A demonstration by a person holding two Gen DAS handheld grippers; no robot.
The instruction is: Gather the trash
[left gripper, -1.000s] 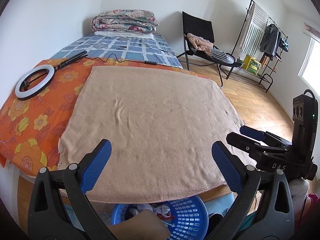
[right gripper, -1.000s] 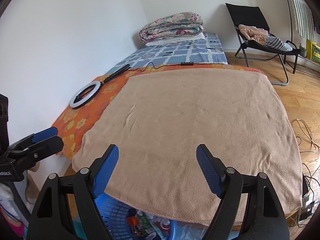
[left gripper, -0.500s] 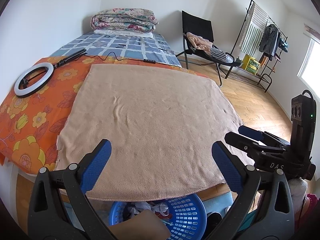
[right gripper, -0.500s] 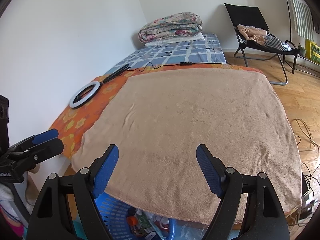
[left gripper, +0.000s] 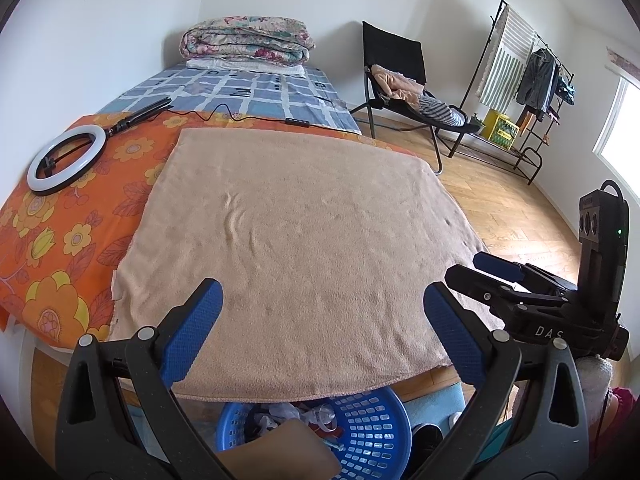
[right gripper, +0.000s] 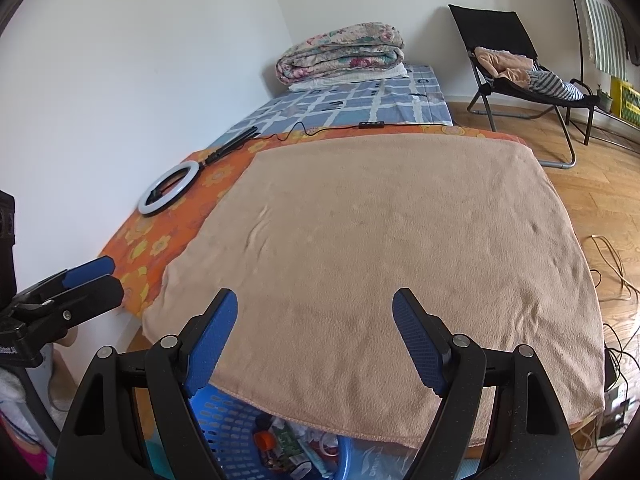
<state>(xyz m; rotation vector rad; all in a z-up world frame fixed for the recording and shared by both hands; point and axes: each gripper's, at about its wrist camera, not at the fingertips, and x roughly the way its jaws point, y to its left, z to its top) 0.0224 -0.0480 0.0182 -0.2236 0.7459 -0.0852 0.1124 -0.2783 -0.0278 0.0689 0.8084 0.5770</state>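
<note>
Blue plastic basket of trash sat below the tan towel's near edge. Only the right view showed an orange cap. Left gripper and right gripper gaped, holding nothing.

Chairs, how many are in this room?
1. The black folding chair stands on the wood floor beyond the bed, with clothes piled on it. More could be out of view.

White walls enclose a room with a wooden floor. A bed runs along the left wall, a folded quilt at its far end. A black folding chair stands far right, a clothes rack beyond, beside a bright window.
</note>
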